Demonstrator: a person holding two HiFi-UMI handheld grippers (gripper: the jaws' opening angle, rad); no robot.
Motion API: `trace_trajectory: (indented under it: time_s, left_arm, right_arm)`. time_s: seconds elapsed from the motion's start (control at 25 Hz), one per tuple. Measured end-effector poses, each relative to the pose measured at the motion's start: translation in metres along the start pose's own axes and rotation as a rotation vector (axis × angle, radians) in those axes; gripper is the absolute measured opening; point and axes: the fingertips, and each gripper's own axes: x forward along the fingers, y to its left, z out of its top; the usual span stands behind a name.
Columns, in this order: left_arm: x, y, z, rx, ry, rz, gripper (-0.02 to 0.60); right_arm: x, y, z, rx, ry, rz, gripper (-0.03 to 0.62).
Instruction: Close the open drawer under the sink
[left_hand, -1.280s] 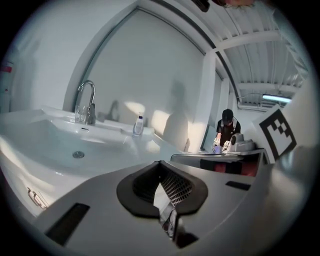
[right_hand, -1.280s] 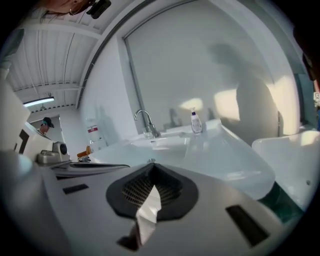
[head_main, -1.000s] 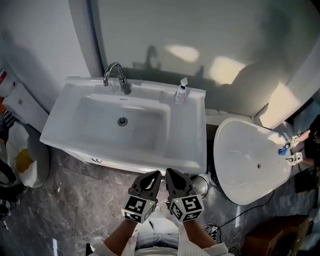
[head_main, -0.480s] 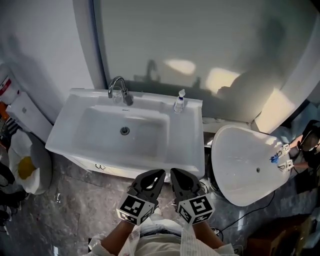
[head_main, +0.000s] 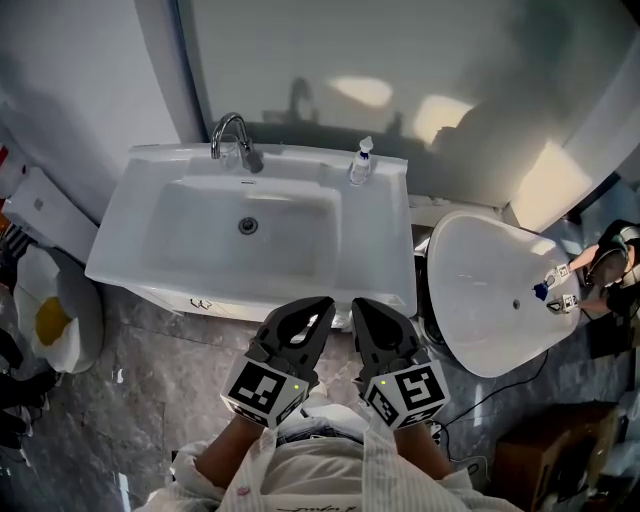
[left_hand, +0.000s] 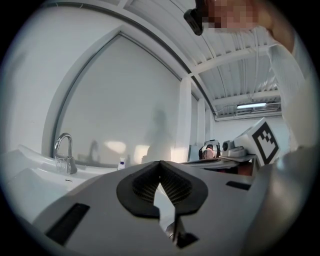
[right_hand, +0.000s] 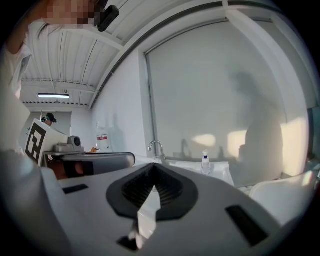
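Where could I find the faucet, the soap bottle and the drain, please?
faucet (head_main: 245, 150): head view, on its curved neck.
soap bottle (head_main: 358, 170): head view, on its body below the pump.
drain (head_main: 247, 226): head view, on the centre of the hole.

The left gripper (head_main: 320, 306) and right gripper (head_main: 362, 306) were grey, with black ribbed pads (left_hand: 176, 188) and white cubes (head_main: 262, 391) bearing black square markers. The sleeves (head_main: 396, 480) were pale and finely striped.
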Motion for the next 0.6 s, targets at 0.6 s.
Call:
trace_trajectory:
  time_s: [0.6]
  left_arm:
    - [-0.008, 0.003, 0.002, 0.029, -0.002, -0.023, 0.015]
  right_arm:
    - [0.001, 0.022, 0.007, -0.001, -0.012, 0.024, 0.009]
